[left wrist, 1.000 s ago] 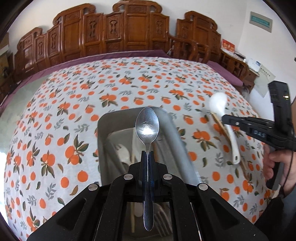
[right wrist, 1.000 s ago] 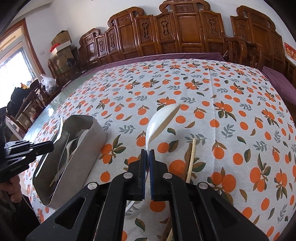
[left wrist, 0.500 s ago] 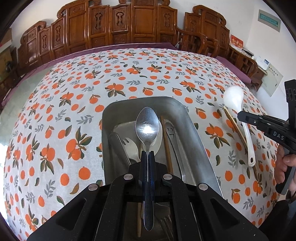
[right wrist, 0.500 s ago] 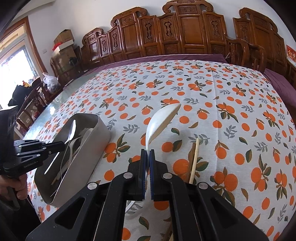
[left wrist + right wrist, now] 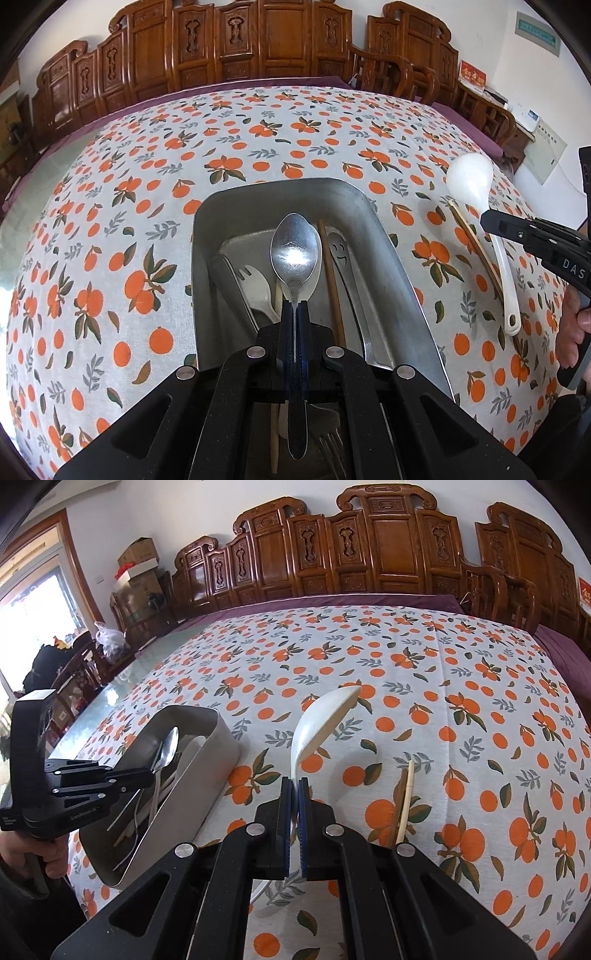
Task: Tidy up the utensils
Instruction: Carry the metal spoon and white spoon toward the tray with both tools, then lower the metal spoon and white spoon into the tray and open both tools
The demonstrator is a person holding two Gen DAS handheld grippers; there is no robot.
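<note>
While the left gripper (image 5: 294, 308) is pinching the neck of the metal spoon (image 5: 294, 254), its 2 fingers are pressed flat against the handle and the bowl is pointing straight ahead, directly over the metal tray (image 5: 402, 295). Seen from the right wrist, that spoon (image 5: 166, 751) is hanging over the tray's (image 5: 207, 760) open top, its long axis running along the tray's length, parallel to the fork, chopsticks and other pieces already lying inside. Judging by this alignment, the spoon only needs lowering and letting go; no turning looks necessary.

To the right of the tray, the right gripper (image 5: 294, 786) is clamping the white ladle spoon (image 5: 325, 716) by its handle, fingers nearly together with just the thin handle between them. Its bowl is tilting up and away, and the handle's tail is trailing down toward the orange-print tablecloth (image 5: 480, 664). From the left wrist, the ladle (image 5: 471, 177) is sitting well apart from the tray's right wall.

1 pair of chopsticks (image 5: 404, 801) is lying on the cloth further right of the tray, beyond the ladle, closest to the right hand's tool.
</note>
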